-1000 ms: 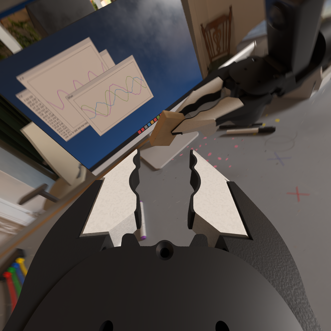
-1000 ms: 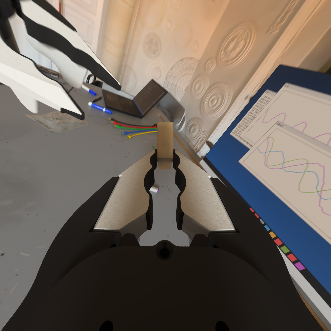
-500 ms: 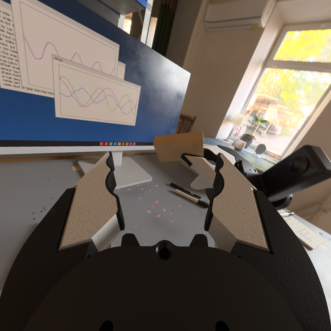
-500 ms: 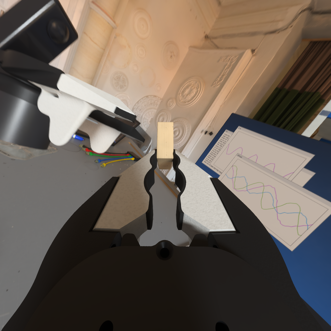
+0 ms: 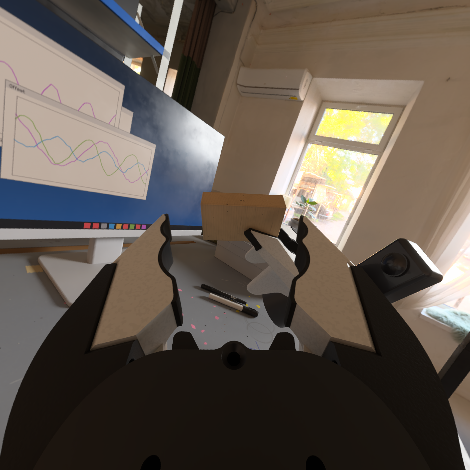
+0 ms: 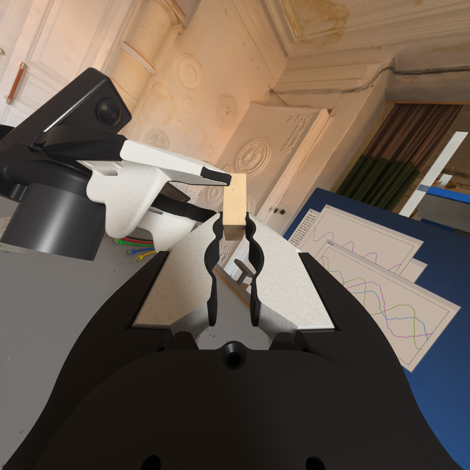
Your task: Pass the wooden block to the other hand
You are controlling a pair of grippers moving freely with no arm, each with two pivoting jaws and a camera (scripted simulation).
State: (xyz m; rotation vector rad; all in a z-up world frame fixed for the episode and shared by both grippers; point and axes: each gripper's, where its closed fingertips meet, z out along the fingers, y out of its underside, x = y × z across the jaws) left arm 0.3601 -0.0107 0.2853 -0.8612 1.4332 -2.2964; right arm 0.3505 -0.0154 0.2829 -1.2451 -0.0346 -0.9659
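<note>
Right wrist view shows our right gripper (image 6: pixel 233 221) pinching the wooden block (image 6: pixel 234 205) at its lower end between the fingertips, held up off the bench. Our left gripper (image 5: pixel 233 223) is spread wide with nothing between its fingers, one tip (image 6: pixel 216 176) touching the block's upper corner, above two markers (image 5: pixel 230 299) on the grey bench (image 5: pixel 30 320) near the monitor (image 5: pixel 162 157).

Wooden block (image 5: pixel 241 218) right of monitor (image 5: pixel 106 142), above markers (image 5: pixel 229 300) on desk (image 5: pixel 33 318).

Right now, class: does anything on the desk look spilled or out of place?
Yes. Pink and yellow flecks are spattered over the grey desk near two loose pens, like spilled paint. Coloured cables also lie loose.
</note>
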